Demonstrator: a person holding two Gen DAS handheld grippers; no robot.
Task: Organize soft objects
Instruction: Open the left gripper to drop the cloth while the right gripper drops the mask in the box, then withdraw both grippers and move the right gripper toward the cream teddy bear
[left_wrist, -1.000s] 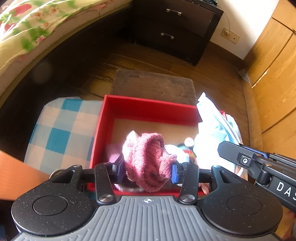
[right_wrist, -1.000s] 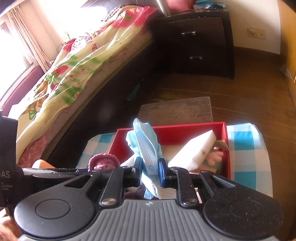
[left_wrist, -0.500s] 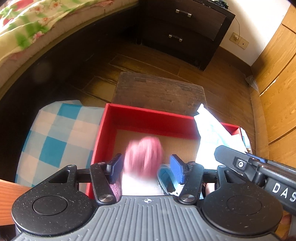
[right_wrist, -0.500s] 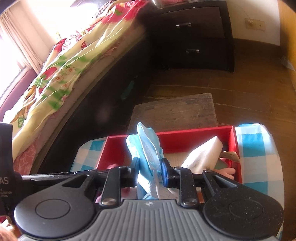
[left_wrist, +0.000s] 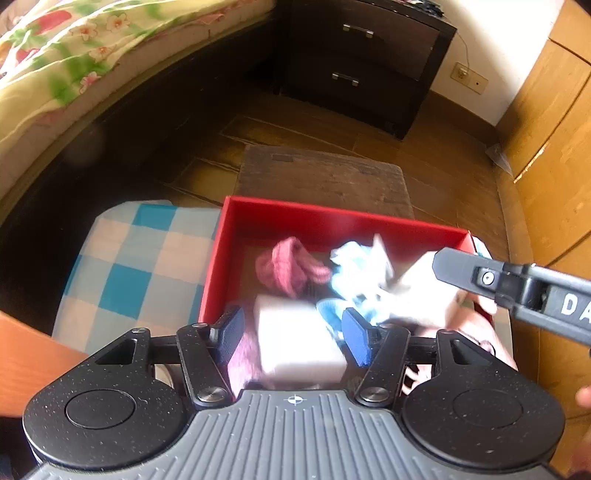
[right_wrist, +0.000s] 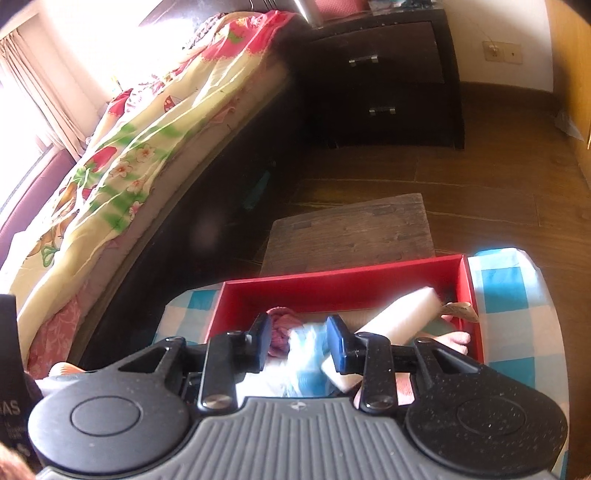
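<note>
A red box (left_wrist: 332, 218) (right_wrist: 343, 280) sits on a blue-and-white checked cloth (left_wrist: 140, 258) (right_wrist: 517, 295). Inside lie a pink knitted piece (left_wrist: 288, 266) (right_wrist: 280, 328), a crumpled light-blue mask (left_wrist: 354, 269) (right_wrist: 306, 354), white sponge blocks (left_wrist: 299, 343) (right_wrist: 402, 310) and other soft items. My left gripper (left_wrist: 291, 336) is open and empty above the box's near side. My right gripper (right_wrist: 297, 339) is open and empty above the mask; its body shows in the left wrist view (left_wrist: 517, 291).
A worn wooden stool (left_wrist: 325, 177) (right_wrist: 351, 232) stands just beyond the box. A bed with a floral cover (right_wrist: 147, 140) runs along the left. A dark nightstand (left_wrist: 362, 62) (right_wrist: 384, 77) is at the back, wooden cabinets (left_wrist: 554, 129) on the right.
My left gripper opened and dropped the pink knitted piece into the box. My right gripper opened and let the blue mask fall into the box. Both grippers rose slightly.
</note>
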